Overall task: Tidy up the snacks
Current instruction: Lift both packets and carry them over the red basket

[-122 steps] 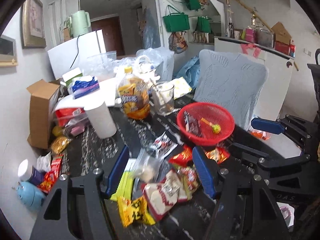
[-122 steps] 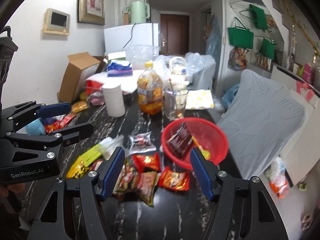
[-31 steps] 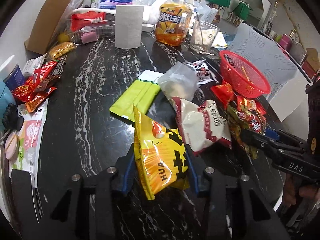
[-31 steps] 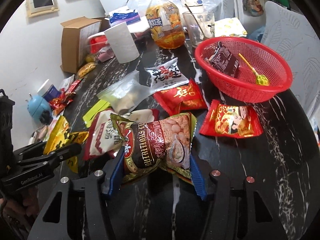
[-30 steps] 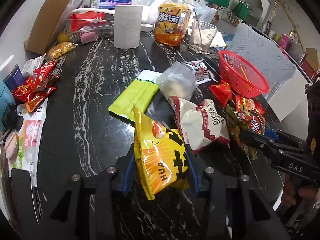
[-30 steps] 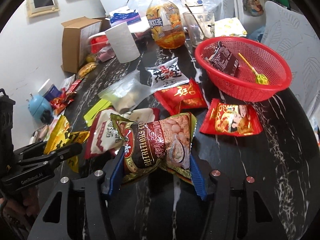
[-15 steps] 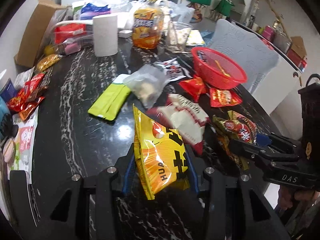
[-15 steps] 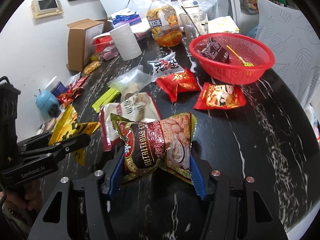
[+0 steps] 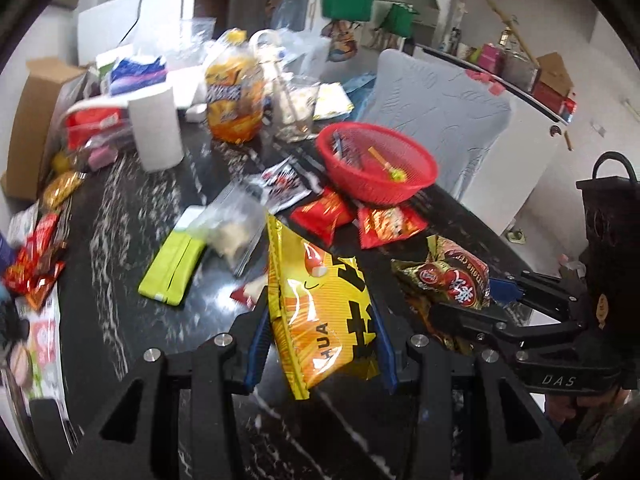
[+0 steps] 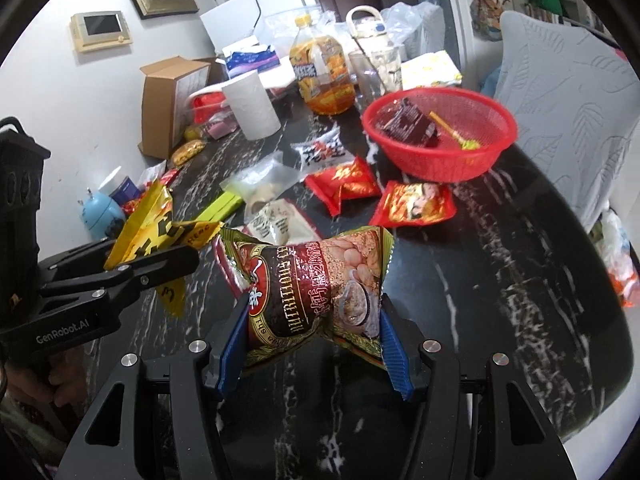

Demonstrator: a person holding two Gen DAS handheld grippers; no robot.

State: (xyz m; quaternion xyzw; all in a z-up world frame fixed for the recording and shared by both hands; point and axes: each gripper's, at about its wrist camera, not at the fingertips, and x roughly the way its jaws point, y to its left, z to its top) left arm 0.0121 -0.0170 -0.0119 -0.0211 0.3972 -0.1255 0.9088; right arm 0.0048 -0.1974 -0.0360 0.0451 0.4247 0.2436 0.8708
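My left gripper (image 9: 320, 340) is shut on a yellow snack bag (image 9: 320, 312), held above the black marble table (image 9: 112, 240); the same yellow snack bag (image 10: 148, 236) shows at the left of the right wrist view. My right gripper (image 10: 314, 344) is shut on a brown and green cereal snack bag (image 10: 312, 288), also lifted; the cereal snack bag (image 9: 452, 276) appears at the right of the left wrist view. A red mesh basket (image 10: 440, 132) stands further back with a dark packet and a lollipop inside. Two red snack packets (image 10: 416, 204) lie just in front of it.
On the table lie a white-and-red bag (image 10: 276, 216), a clear zip bag (image 10: 260, 180), a green flat pack (image 9: 172, 264) and a small white packet (image 10: 320, 148). Behind stand a paper roll (image 10: 252, 104), an orange drink bottle (image 10: 324, 76), a glass and a cardboard box (image 10: 168, 100). A grey chair (image 10: 572, 92) is at right.
Both grippers have risen and drawn back from the table with their bags. The left view has tilted up, and the basket now sits nearer its centre.
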